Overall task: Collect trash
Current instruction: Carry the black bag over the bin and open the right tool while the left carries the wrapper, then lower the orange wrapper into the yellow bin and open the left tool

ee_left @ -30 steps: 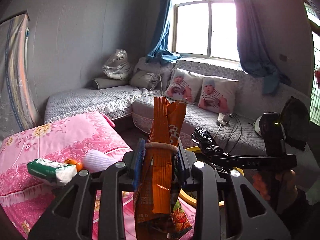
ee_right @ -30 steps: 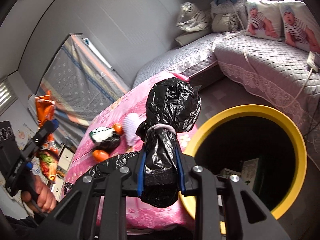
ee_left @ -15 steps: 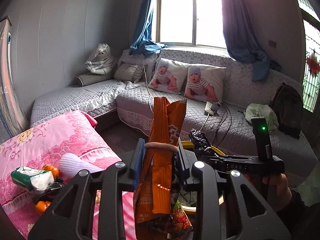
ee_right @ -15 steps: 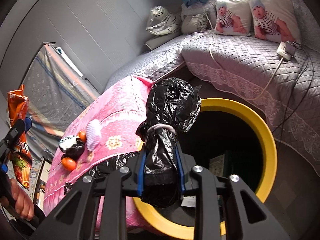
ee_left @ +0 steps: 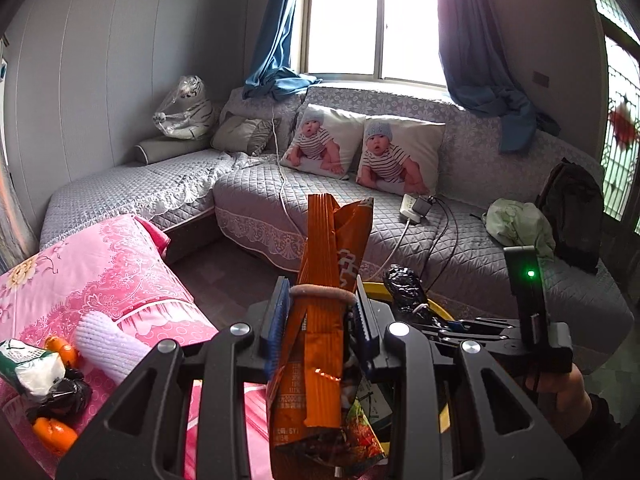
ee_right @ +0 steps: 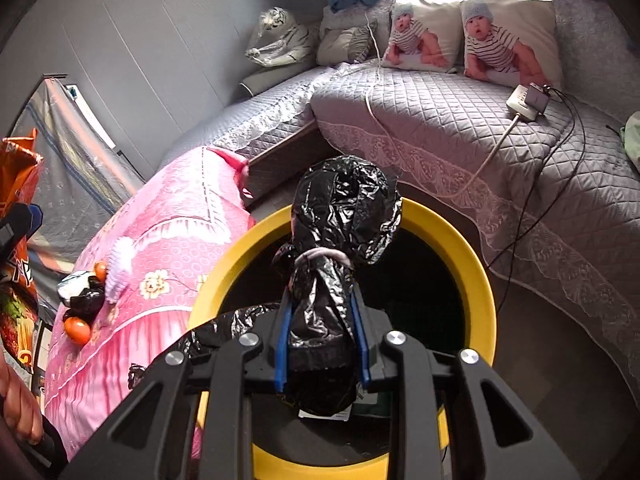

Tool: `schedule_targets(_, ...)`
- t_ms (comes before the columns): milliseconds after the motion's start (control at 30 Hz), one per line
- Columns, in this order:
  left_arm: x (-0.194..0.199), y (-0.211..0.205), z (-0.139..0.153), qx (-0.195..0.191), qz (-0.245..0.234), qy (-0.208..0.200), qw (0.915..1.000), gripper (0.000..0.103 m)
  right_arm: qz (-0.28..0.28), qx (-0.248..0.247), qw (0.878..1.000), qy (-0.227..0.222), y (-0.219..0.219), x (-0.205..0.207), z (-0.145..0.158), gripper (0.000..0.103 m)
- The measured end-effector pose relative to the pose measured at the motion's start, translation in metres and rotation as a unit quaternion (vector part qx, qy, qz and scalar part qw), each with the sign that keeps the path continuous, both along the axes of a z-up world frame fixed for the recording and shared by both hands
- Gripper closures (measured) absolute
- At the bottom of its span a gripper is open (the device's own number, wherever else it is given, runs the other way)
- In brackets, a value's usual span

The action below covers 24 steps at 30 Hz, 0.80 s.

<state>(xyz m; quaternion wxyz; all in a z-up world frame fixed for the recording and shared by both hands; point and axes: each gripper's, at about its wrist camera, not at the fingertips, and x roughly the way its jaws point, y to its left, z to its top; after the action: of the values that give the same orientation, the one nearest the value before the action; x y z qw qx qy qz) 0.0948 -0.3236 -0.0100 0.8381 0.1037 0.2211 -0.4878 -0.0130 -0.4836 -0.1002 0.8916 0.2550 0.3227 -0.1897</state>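
Note:
My left gripper (ee_left: 322,322) is shut on an orange snack packet (ee_left: 328,320) that stands up between its blue pads. My right gripper (ee_right: 322,344) is shut on a crumpled black plastic bag (ee_right: 340,232) and holds it right over the mouth of the yellow-rimmed bin (ee_right: 476,264). The bin's rim (ee_left: 436,308) peeks out behind the packet in the left wrist view, with the black bag (ee_left: 404,288) above it. More trash lies on the pink table (ee_right: 176,240): orange peels (ee_right: 78,328), a black scrap (ee_right: 86,300), a white ribbed piece (ee_right: 120,264) and a green-white pack (ee_left: 28,368).
A grey quilted corner sofa (ee_left: 460,248) runs behind the bin, with two baby-print pillows (ee_left: 360,152), a power strip with cables (ee_left: 416,206), a dark bag (ee_left: 572,208) and a wrapped plush tiger (ee_left: 184,108). Floor (ee_left: 224,272) shows between table and sofa.
Both grippers have swung right, from the table towards the bin. The black bag now hangs over the bin's opening. Both grips stay shut.

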Motion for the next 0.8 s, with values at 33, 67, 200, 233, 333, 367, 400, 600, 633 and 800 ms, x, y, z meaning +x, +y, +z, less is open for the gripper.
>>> schedule_targets(33, 0.004, -0.005, -0.004, 0.006, 0.003, 0.003, 1.0, 0.074, -0.003, -0.005, 1.0, 0.006, 0.0, 0.002, -0.002, 0.079)
schedule_targets(67, 0.007, -0.009, -0.008, 0.008, 0.003, 0.01, 0.9999, 0.074, -0.003, -0.008, 1.0, 0.009, -0.001, 0.004, -0.003, 0.079)
schedule_targets(200, 0.021, -0.022, -0.021, 0.015, 0.0, 0.048, 0.9987, 0.074, -0.006, -0.01, 1.0, 0.019, -0.004, 0.012, -0.011, 0.074)
schedule_targets(233, 0.023, -0.024, -0.024, 0.017, 0.0, 0.052, 0.9985, 0.074, -0.011, -0.012, 1.0, 0.023, -0.005, 0.013, -0.013, 0.073)
schedule_targets(333, 0.024, -0.032, -0.032, 0.023, -0.004, 0.056, 0.9982, 0.074, -0.026, -0.009, 0.999, 0.025, -0.012, 0.01, -0.017, 0.061)
schedule_targets(367, 0.023, -0.036, -0.035, 0.025, -0.006, 0.056, 0.9981, 0.074, -0.032, -0.006, 0.999, 0.022, -0.016, 0.007, -0.017, 0.055)
schedule_targets(400, 0.022, -0.038, -0.038, 0.027, -0.01, 0.055, 0.998, 0.074, -0.04, -0.005, 0.999, 0.017, -0.019, 0.001, -0.017, 0.049)
schedule_targets(600, 0.014, -0.059, -0.056, 0.047, -0.033, 0.057, 0.9967, 0.074, -0.079, -0.001, 0.997, -0.018, -0.034, -0.034, -0.004, 0.045)
schedule_targets(633, 0.012, -0.063, -0.059, 0.05, -0.038, 0.056, 0.9965, 0.074, -0.085, -0.001, 0.996, -0.025, -0.037, -0.04, -0.001, 0.045)
schedule_targets(800, -0.001, -0.077, -0.07, 0.053, -0.05, 0.049, 0.9961, 0.037, -0.106, -0.008, 0.993, -0.06, -0.043, -0.063, 0.012, 0.034)
